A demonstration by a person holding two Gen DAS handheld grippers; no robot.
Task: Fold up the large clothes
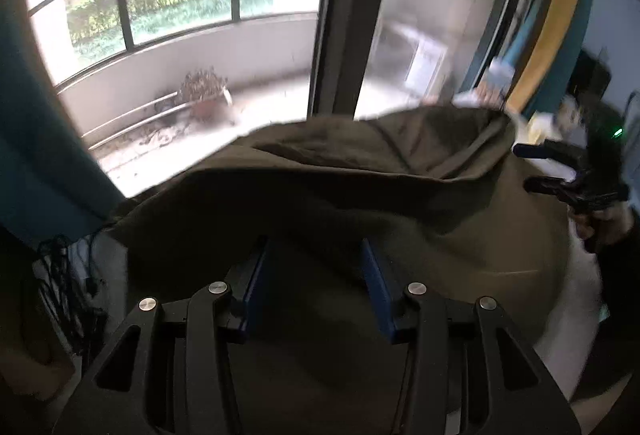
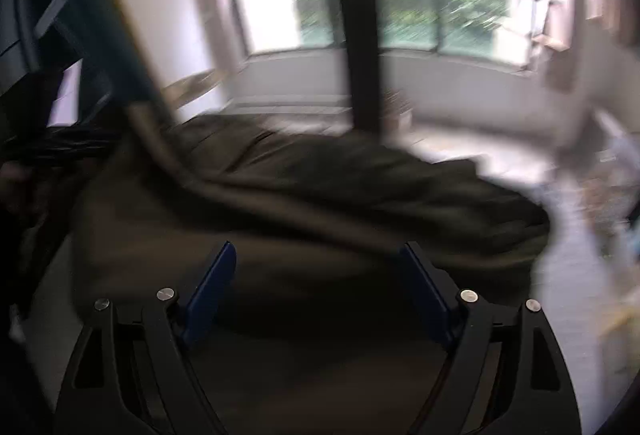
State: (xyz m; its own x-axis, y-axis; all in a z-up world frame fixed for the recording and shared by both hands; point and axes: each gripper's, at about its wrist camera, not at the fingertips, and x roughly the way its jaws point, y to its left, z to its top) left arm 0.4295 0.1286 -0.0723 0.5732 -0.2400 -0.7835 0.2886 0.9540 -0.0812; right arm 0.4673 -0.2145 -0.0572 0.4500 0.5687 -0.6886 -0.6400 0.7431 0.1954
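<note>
Both grippers, left (image 1: 316,255) and right (image 2: 316,255), gape above olive garment (image 1: 360,203).

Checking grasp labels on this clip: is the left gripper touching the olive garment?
Cannot tell. In the left wrist view the left gripper stands open with the olive garment spread between and beyond its fingers, but blur hides any contact or gap.

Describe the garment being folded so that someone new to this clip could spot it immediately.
Start at the tall balcony window with its dark railing. In front of it, filling the lower middle of both wrist views, lies a big rumpled olive-brown garment. It is the only large drab cloth here, bunched in soft folds right ahead of the left gripper and the right gripper.
</note>
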